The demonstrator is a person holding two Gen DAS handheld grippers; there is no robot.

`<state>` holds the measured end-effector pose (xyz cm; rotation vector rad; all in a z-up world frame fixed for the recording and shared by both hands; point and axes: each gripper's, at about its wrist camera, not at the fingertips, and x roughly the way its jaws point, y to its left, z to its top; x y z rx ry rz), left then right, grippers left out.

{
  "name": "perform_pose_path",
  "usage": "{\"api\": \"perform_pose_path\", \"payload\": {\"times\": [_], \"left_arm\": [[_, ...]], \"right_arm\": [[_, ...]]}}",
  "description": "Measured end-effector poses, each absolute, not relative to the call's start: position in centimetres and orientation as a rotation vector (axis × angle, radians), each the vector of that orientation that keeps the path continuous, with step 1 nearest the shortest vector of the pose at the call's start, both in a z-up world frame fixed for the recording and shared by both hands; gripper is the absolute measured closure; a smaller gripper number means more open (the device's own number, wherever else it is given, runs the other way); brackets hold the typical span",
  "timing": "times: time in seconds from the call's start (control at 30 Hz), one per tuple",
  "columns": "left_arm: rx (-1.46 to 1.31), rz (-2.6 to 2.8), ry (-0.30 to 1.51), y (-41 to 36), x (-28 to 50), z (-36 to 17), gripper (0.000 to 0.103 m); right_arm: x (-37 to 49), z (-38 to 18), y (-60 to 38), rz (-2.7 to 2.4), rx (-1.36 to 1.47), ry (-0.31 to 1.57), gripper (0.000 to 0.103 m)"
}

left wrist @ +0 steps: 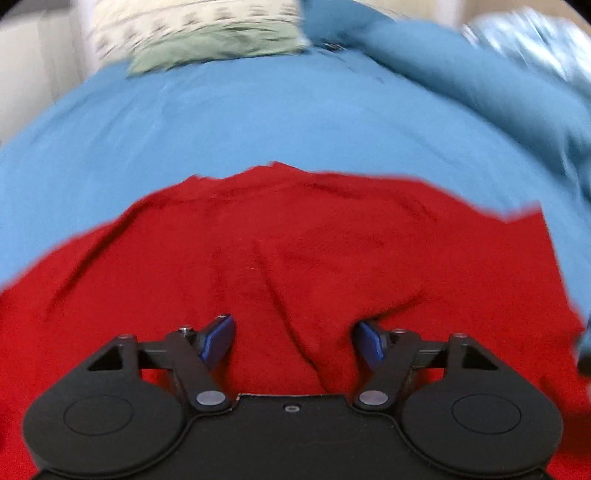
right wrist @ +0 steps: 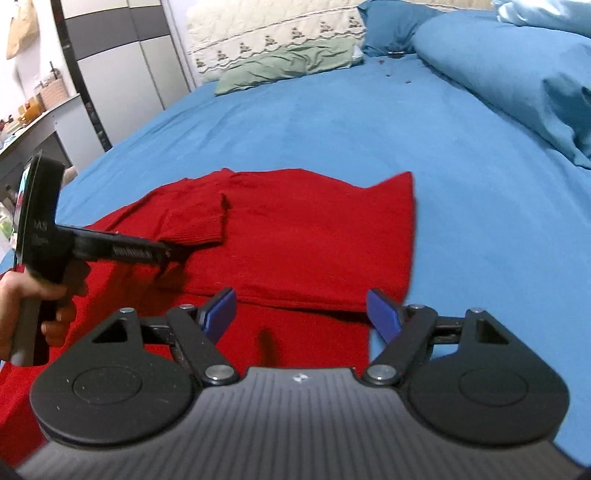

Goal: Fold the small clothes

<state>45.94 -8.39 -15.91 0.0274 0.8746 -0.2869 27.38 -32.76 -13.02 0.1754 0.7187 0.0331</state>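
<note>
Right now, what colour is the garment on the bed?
Red, a plain knit garment; the right wrist view shows it best.

Left-wrist view motion-blurred; red garment (left wrist: 295, 258) cut by lower edges; far pillows (left wrist: 207, 33) smeared.

— What's the room like?
— A bed (right wrist: 332, 122) under a blue sheet, blue pillows (right wrist: 517, 62) to the right, a green one (right wrist: 284, 66) by the cream headboard (right wrist: 273, 33).
— And left?
— A grey wardrobe (right wrist: 122, 74), then a shelf (right wrist: 40, 114) with what may be jars.
</note>
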Motion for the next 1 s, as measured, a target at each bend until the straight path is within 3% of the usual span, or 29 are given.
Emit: {"api": "perform_pose_path", "payload": {"times": [0.1, 0.3, 0.4, 0.47, 0.5, 0.57, 0.6, 0.83, 1.0], "left_arm": [[-0.154, -0.219, 0.818, -4.9, 45.7, -15.6, 0.033], [-0.199, -0.257, 0.798, -2.8, 45.0, -16.6, 0.033], [-0.203, -0.295, 0.784, -2.9, 45.1, -16.7, 0.024], [-0.235, -0.296, 0.780, -2.8, 45.3, -16.9, 0.025], [-0.250, -0.283, 0.783, -2.8, 45.4, -16.9, 0.030], [-0.281, -0.243, 0.779, -2.9, 46.0, -16.7, 0.071], [-0.294, -0.232, 0.782, -2.8, 45.9, -16.4, 0.100], [-0.391, -0.077, 0.525, 3.1, 42.4, -10.5, 0.099], [-0.381, 0.009, 0.556, 6.8, 41.0, -12.2, 0.099]], "right_arm": [[27.0, -13.1, -33.5, 0.016, 0.225, 0.705, 0.010], [26.5, -14.5, -34.8, -0.031, 0.310, 0.701, 0.010], [26.1, -15.2, -35.4, -0.035, 0.340, 0.717, 0.010], [25.8, -15.2, -35.4, -0.040, 0.313, 0.718, 0.010], [25.8, -15.1, -35.3, -0.043, 0.293, 0.720, 0.009], [26.1, -15.2, -34.9, -0.052, 0.253, 0.728, 0.006], [26.3, -15.2, -34.6, -0.060, 0.230, 0.731, 0.005], [27.7, -15.7, -32.9, -0.084, 0.076, 0.767, 0.005], [29.5, -16.2, -31.1, -0.091, 0.007, 0.782, 0.005]]}}
